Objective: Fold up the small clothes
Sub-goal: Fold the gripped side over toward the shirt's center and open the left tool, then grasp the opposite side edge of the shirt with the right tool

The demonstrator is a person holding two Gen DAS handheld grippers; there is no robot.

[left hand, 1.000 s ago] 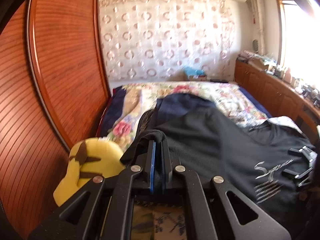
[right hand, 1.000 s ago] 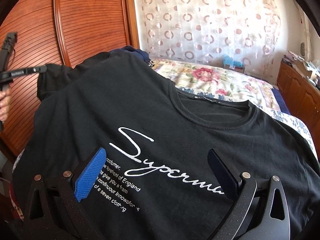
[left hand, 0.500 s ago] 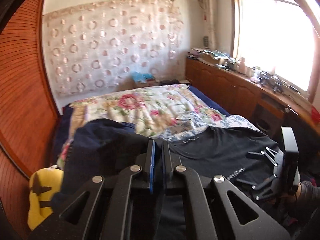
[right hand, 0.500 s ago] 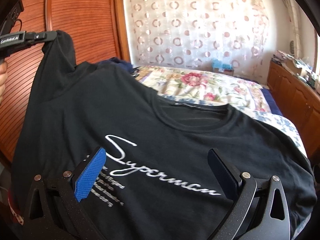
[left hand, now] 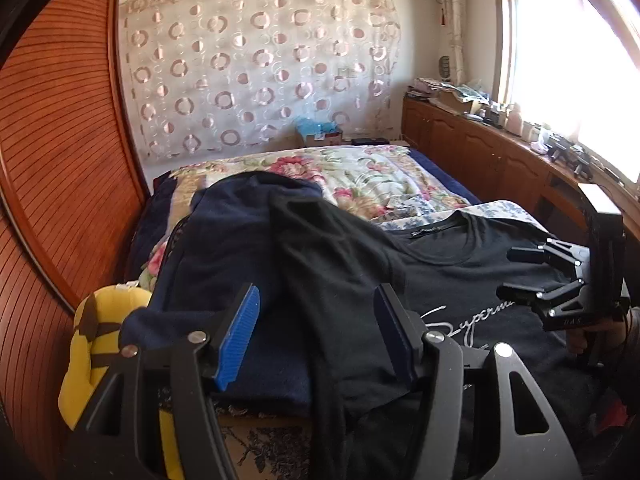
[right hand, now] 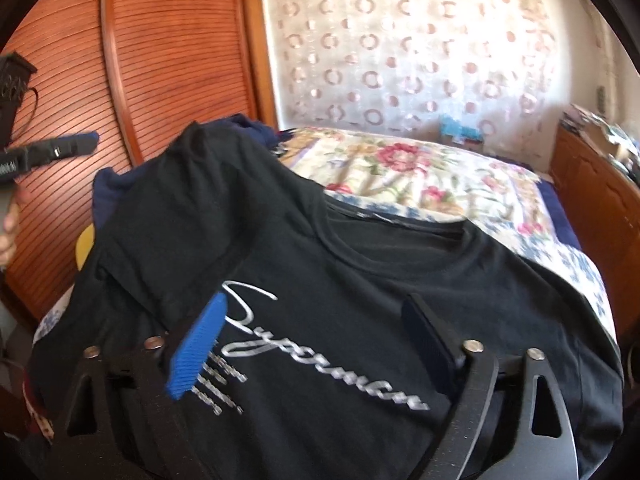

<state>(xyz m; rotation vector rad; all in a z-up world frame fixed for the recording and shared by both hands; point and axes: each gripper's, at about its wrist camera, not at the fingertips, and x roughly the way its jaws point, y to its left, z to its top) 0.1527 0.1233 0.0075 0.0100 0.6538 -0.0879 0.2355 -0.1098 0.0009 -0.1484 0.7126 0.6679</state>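
- Black T-shirt [right hand: 360, 280] spread front-up on floral bedspread [right hand: 420, 172]; white script print and collar visible, collar toward far end of bed.
- Left sleeve side of shirt draped over navy garment [left hand: 224, 264], which lies bunched at left edge of bed.
- Left gripper [left hand: 316, 332]: jaws spread wide, nothing between the pads. Blue pad [left hand: 238, 336] sits over navy garment; other pad over the shirt's sleeve fold. Sleeve fabric runs down between the two fingers, not pinched. Touching or just above the cloth: cannot tell.
- Right gripper [right hand: 320, 344]: jaws released, wide apart, holding nothing. Printed chest area lies between and beyond its fingers; blue pad [right hand: 198, 344] next to start of script lettering. Contact with fabric unclear, frame blurred.
- Left wrist view only: yellow plush toy [left hand: 92, 344] wedged at bed's left edge against wooden wardrobe door [left hand: 52, 160]; window [left hand: 568, 52] and cluttered wooden counter [left hand: 500, 136] on right; right gripper seen side-on over shirt's right half, held in a hand.
- Right wrist view only: full script print plus small text lines under it; shirt's right shoulder and sleeve lying flat; left gripper's tip at far left edge in front of wardrobe door, part of a hand below it.
- Both views: circle-pattern curtain [right hand: 400, 52] at far wall.
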